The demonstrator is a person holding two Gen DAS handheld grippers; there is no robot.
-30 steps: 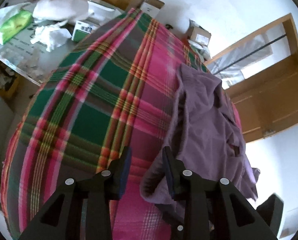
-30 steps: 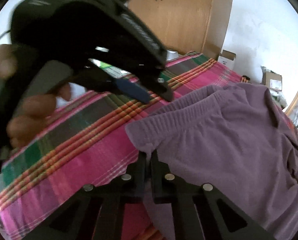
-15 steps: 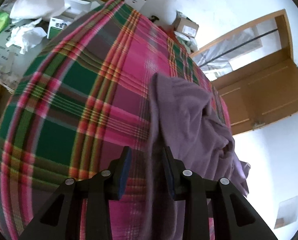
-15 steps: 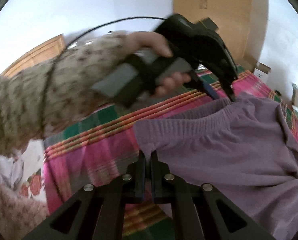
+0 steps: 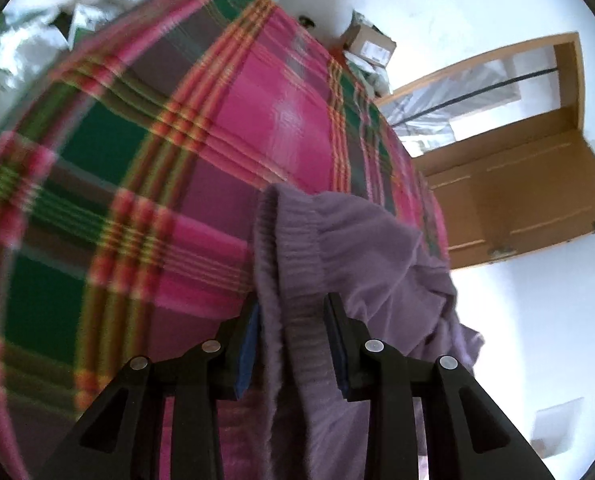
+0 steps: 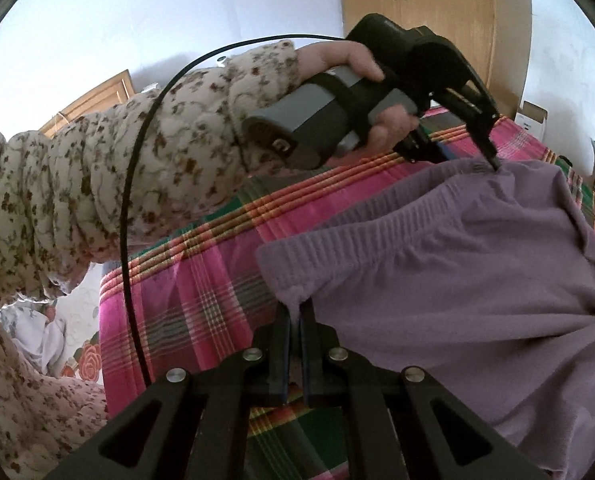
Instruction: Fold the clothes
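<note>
A pair of purple trousers [image 6: 477, 280] is lying across a bed covered with a pink, green and orange plaid blanket [image 5: 137, 184], the ribbed elastic waistband [image 6: 357, 236] turned toward both cameras and the rest of the cloth bunching away to the right.

The right gripper [image 6: 293, 312] is pinching one corner of that waistband: its two black fingers are pressing together with only a thin fold of purple fabric showing between them, and the cloth is puckering where it enters the grip.

The left gripper [image 5: 293, 312] is sitting at the other end of the waistband. In the left wrist view its fingers are standing apart, blue pads [image 5: 249, 344] facing inward, with a thick ridge of the ribbed band passing up between them — the left pad seems to be touching the cloth, while the right pad is standing clear of it. From the right wrist view the same gripper [image 6: 485, 156] is reaching down from above, its tips meeting the far corner of the waistband, though the angle is too steep to tell there how wide the fingers are set.

A hand [image 6: 361, 80] is gripping that tool's grey handle, and a sleeve [image 6: 137, 152] in a cream quilted fabric with small brown flowers is running back to the left, with a black cable [image 6: 129, 208] looping along it.

Behind the bed, a wooden wardrobe [image 6: 433, 20] is standing against the white wall, and cardboard boxes [image 5: 371, 42] are sitting on the floor past the far edge of the blanket — beside them a wooden door [image 5: 517, 196] is hanging open.
</note>
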